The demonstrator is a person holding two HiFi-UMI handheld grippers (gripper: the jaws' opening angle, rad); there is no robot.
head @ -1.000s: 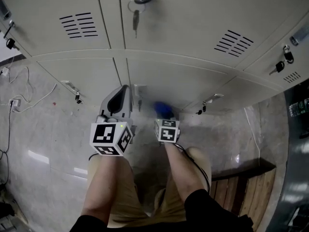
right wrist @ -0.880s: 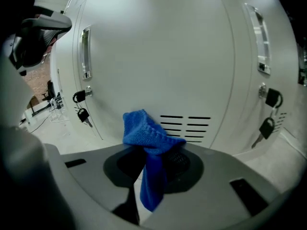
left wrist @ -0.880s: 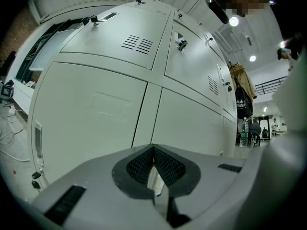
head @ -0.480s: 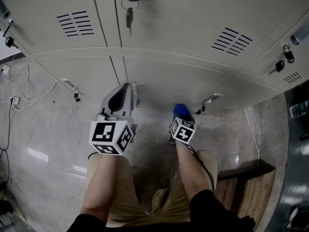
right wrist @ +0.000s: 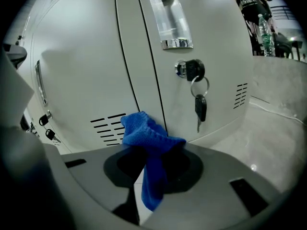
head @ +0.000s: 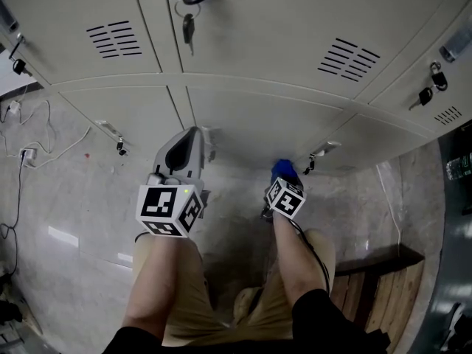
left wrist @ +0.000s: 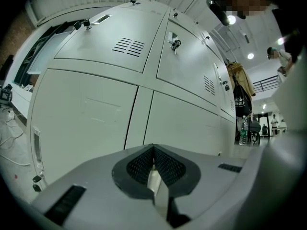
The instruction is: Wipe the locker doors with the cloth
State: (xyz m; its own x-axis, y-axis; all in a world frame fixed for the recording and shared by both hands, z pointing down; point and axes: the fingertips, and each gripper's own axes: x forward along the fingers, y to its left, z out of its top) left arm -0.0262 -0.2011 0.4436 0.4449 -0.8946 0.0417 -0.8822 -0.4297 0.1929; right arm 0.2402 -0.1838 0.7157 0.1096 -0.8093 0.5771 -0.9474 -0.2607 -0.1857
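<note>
A blue cloth point(head: 282, 169) is clamped in my right gripper point(head: 281, 178), low in front of the bottom row of grey locker doors point(head: 265, 116). In the right gripper view the cloth point(right wrist: 149, 138) bunches out of the shut jaws of the right gripper point(right wrist: 152, 153) and lies against the seam between two locker doors point(right wrist: 81, 66). My left gripper point(head: 193, 134) points at the same bottom row further left. Its jaws are shut with nothing between them in the left gripper view, where the left gripper point(left wrist: 154, 158) faces a plain door point(left wrist: 86, 114).
A key point(right wrist: 200, 108) hangs from a lock just right of the cloth. More keys point(head: 186, 26) hang from upper doors. Cables point(head: 29, 150) lie on the floor at the left. A wooden bench point(head: 376, 279) stands at the lower right. The person's legs point(head: 166, 286) are below the grippers.
My right gripper has carried the blue cloth to the right along the bottom locker doors. The left gripper has stayed in place.
</note>
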